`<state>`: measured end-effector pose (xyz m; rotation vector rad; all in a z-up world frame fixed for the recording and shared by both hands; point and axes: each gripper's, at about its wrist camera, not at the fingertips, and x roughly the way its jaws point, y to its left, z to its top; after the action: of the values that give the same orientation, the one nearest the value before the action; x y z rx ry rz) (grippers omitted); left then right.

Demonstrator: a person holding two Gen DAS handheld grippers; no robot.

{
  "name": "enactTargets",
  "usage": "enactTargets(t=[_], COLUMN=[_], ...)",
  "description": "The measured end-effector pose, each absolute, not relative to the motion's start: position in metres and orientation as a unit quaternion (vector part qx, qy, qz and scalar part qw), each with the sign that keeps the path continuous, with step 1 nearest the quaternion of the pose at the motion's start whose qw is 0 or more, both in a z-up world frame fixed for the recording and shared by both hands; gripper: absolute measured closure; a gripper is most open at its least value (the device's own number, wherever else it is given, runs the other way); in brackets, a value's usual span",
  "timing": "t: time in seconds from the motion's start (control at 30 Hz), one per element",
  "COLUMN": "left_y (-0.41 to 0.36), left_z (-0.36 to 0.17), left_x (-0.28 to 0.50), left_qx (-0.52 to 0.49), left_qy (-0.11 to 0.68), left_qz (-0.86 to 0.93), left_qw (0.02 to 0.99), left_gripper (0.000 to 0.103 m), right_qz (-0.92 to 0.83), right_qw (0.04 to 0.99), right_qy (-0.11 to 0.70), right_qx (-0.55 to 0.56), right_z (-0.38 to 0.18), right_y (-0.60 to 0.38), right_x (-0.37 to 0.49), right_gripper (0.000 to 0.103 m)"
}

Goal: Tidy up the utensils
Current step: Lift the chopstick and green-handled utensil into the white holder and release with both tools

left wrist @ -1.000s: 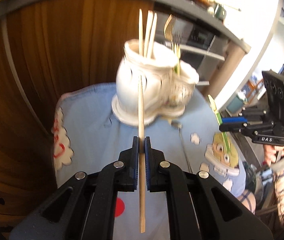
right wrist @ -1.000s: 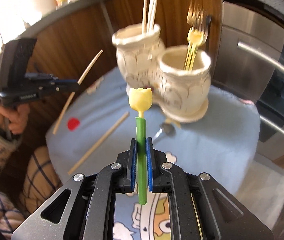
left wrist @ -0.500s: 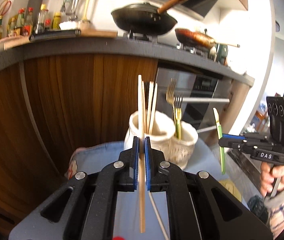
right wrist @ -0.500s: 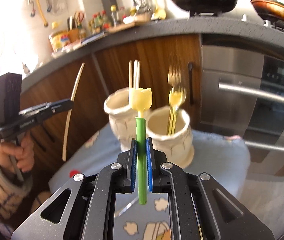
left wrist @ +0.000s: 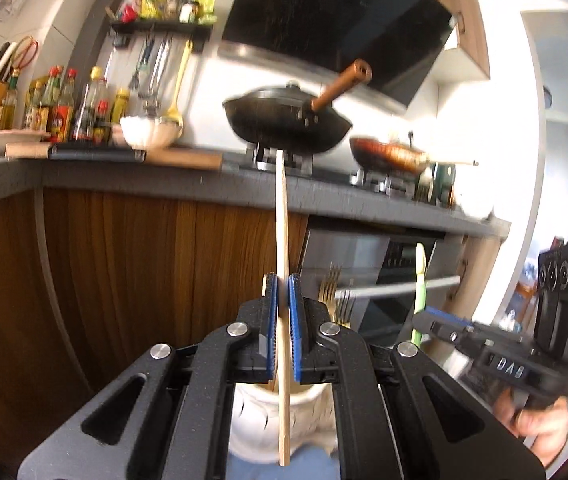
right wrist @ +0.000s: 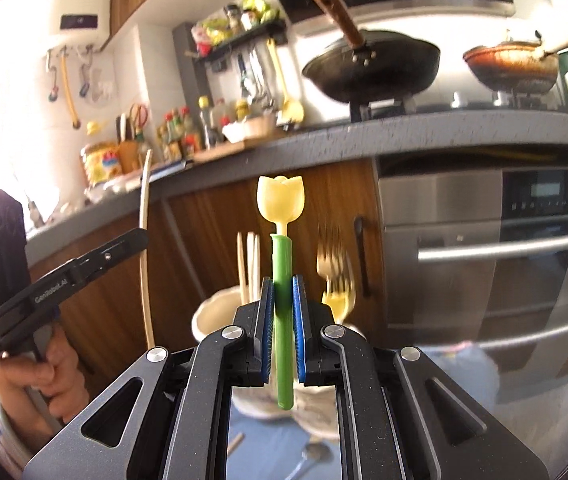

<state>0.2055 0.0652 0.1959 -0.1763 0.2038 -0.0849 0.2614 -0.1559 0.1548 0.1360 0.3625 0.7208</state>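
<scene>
My left gripper (left wrist: 282, 284) is shut on a wooden chopstick (left wrist: 283, 240) and holds it upright above the white ceramic utensil holder (left wrist: 256, 428). My right gripper (right wrist: 283, 285) is shut on a green-handled utensil with a yellow tulip top (right wrist: 282, 248), upright in front of the holder (right wrist: 212, 316). Chopsticks (right wrist: 249, 264) stand in the holder's left cup, gold forks (right wrist: 334, 276) in its right cup. The left gripper with its chopstick (right wrist: 145, 248) shows at left in the right wrist view; the right gripper (left wrist: 444, 322) shows at right in the left wrist view.
The holder stands on a blue cloth (right wrist: 464, 376). A loose chopstick (right wrist: 236, 442) and a spoon (right wrist: 310, 456) lie on it. Behind are wooden cabinets (left wrist: 124, 280), an oven (right wrist: 504, 248) and a counter (left wrist: 164, 176) with pans and bottles.
Both grippers have tilted up and risen with their utensils. The views swung from the cloth and holder up to the counter and stove. The holder now sits low behind the fingers.
</scene>
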Motion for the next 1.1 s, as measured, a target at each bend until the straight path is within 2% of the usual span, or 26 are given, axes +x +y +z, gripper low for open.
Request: enactTargets(t=[0.23,0.4,0.73,1.1], left_y=[0.066,0.055,0.041,0.039], left_z=[0.21,0.197,0.137,0.116], left_x=[0.214,0.233,0.253,0.269], left_qx=[-0.106,-0.087,-0.043,-0.028], left_qy=[-0.004,-0.019,0.076,0.16], left_qz=[-0.054,-0.046,-0.022,0.003], left_qw=[0.993,0.995,0.996,0.987], left_gripper=[0.098,0.098,0.098,0.097], right_qz=[0.33,0.332,0.312,0.289], right_qw=[0.932,0.929,0.932,0.929], right_qy=[0.136,0.15,0.185,0.231], right_qx=[0.069,0.066,0.01,-0.023], right_z=[0.15,0.135,0.108,0.086], right_y=[-0.151,-0.143,-0.123,-0.113], right_x=[0.273,0.289,0.292,0.295], right_gripper=[0.093,0.093,0.093,0.093])
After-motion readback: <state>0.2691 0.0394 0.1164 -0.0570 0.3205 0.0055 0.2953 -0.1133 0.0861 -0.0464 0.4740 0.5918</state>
